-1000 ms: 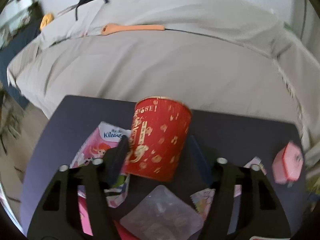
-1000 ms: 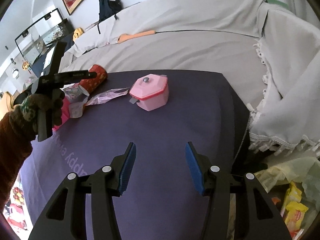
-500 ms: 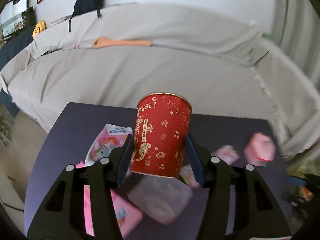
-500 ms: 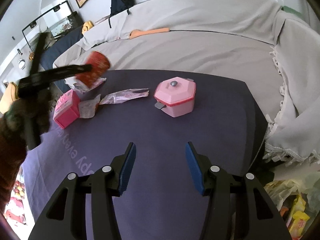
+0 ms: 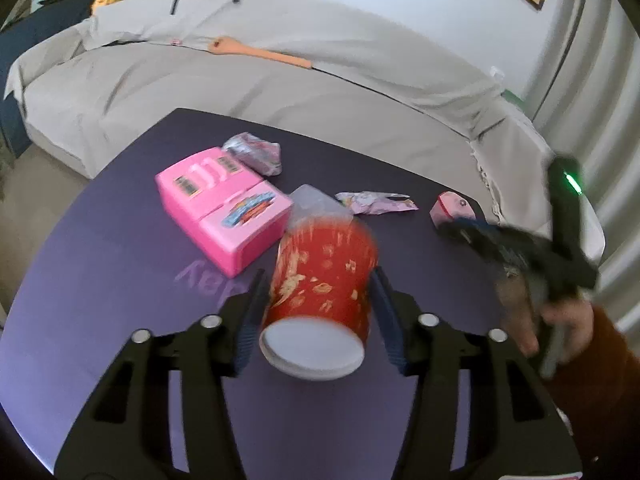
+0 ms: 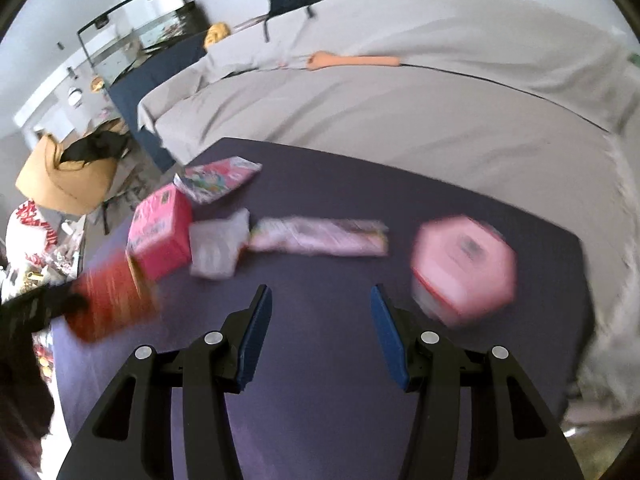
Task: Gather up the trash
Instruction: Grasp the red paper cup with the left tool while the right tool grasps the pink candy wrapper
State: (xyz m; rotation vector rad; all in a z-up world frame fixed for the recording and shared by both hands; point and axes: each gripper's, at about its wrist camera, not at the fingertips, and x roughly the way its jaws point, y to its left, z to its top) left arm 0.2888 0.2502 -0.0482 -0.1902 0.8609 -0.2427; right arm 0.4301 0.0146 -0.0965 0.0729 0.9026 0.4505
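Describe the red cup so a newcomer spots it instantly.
Start at the dark purple table before the grey sofa. The red cup is lifted above its near side, clamped in the left gripper. Only it is red with gold print; the neighbours are pink.

Motion-blurred red cup, its gold print unreadable; equally smeared pink hexagonal box and wrapper.

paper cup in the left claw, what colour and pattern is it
Red paper cup with gold motifs and a white base, clearest in the left wrist view.
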